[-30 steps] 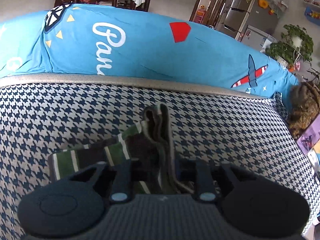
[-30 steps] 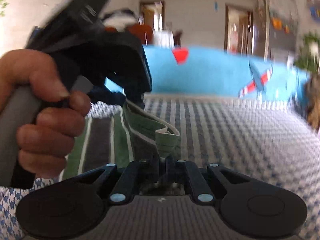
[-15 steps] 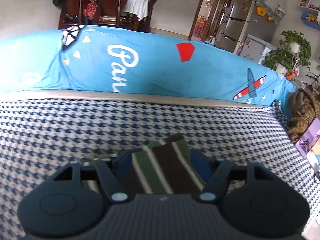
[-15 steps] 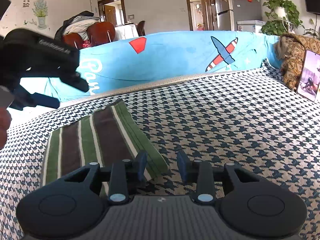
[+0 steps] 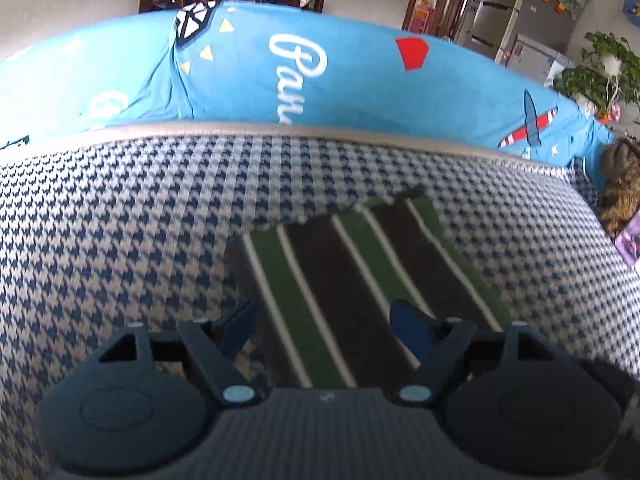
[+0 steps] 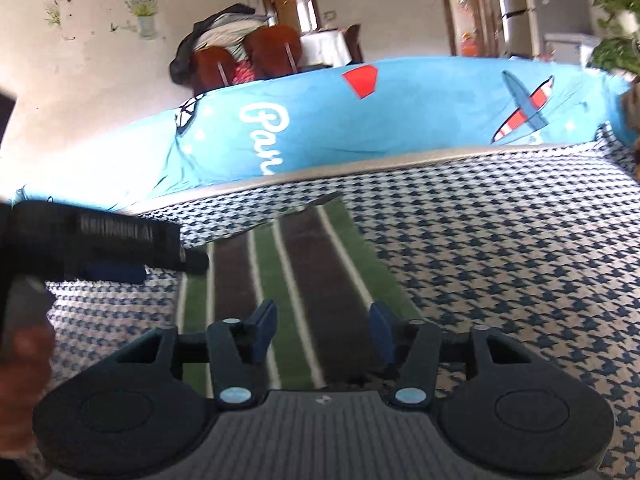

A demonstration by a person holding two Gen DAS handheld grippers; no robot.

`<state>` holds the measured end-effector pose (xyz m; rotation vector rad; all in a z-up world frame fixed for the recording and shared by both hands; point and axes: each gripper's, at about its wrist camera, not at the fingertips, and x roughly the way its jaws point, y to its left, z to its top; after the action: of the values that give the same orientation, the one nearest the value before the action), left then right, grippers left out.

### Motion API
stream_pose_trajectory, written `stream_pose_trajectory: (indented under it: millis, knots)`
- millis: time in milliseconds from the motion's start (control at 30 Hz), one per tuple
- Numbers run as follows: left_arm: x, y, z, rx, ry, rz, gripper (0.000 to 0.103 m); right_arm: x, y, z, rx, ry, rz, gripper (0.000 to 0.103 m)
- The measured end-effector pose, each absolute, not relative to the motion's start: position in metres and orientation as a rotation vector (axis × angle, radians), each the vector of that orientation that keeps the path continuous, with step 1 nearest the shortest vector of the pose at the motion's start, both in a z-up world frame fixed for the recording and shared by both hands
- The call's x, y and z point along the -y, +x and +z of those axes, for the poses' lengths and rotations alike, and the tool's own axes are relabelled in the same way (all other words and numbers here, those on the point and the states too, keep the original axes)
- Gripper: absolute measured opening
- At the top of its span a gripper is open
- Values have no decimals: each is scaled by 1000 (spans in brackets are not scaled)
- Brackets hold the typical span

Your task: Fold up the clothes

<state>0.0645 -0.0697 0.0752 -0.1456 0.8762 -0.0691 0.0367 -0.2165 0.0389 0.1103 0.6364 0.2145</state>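
A folded garment [image 5: 352, 280] with green, brown and white stripes lies flat on the houndstooth surface [image 5: 120, 216]. My left gripper [image 5: 326, 326] hovers over its near end, jaws opening, pads clear of the cloth. In the right wrist view the same striped garment [image 6: 296, 276] stretches away from my right gripper [image 6: 322, 334], whose jaws are also opening with nothing pinched between them. The left gripper's body [image 6: 100, 244] and the hand [image 6: 24, 360] holding it show at the left edge of that view.
A blue printed cover [image 5: 320, 76] lies along the far edge of the surface. A brown furry item [image 5: 620, 188] and a phone-like card [image 5: 630, 240] sit at the right. Chairs [image 6: 248, 56], a fridge [image 5: 520, 20] and a potted plant [image 5: 600, 68] stand beyond.
Both grippers let go of the bunched striped cloth and opened. The garment now lies flat and folded. The left gripper drew back sideways and the right one lifted slightly.
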Motion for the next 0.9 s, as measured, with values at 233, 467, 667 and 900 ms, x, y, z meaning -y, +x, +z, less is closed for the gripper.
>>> stream_pose_trajectory:
  millis: [233,467,667,900]
  knots:
    - [70,50,55,-906,-90,-82,91,233,62,43,-729,114,291,75]
    - [75,59,45,-873,-72,-30,94,245,76,36,-788,280,284,75]
    - [82,59,45,-844,-51,0,100,235,74,35,-766,257,252,76]
    - [84,68,24,-910,-39,13,101,233,84,25,-810,270,191,80]
